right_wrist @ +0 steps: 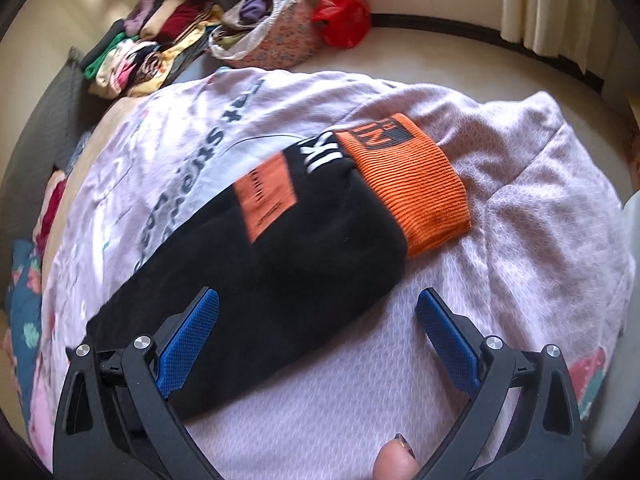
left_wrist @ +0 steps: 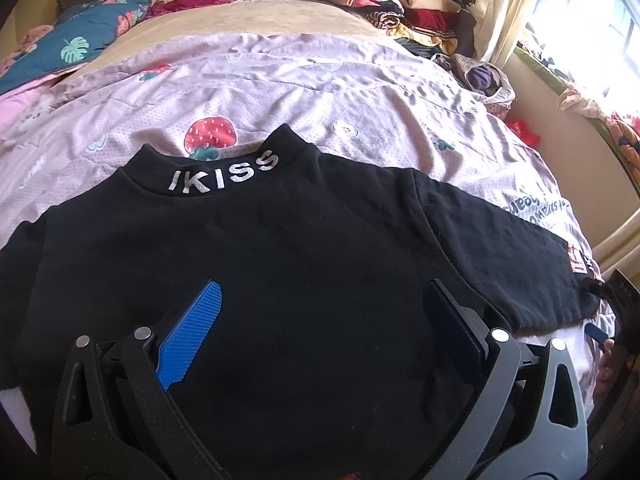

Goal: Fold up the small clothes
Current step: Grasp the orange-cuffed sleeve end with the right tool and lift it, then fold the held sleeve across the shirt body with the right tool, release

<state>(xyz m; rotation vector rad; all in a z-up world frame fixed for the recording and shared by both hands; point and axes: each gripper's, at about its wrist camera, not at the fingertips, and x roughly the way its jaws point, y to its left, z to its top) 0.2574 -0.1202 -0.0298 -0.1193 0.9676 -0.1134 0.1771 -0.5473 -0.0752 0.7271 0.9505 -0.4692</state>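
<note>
On the pink strawberry-print quilt (left_wrist: 360,92) lies the black long-sleeved top (left_wrist: 280,248), flat. Left gripper (left_wrist: 320,320) hangs wide open above its chest; right gripper (right_wrist: 318,320), spread too, straddles the orange-cuffed sleeve (right_wrist: 320,232), gripping nothing.

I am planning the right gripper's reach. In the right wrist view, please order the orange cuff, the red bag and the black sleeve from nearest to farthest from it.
1. Black sleeve: lies under the right gripper, by its left finger.
2. Orange cuff: at the sleeve's end, farther up.
3. Red bag: beyond the bedding, near the wall.
</note>
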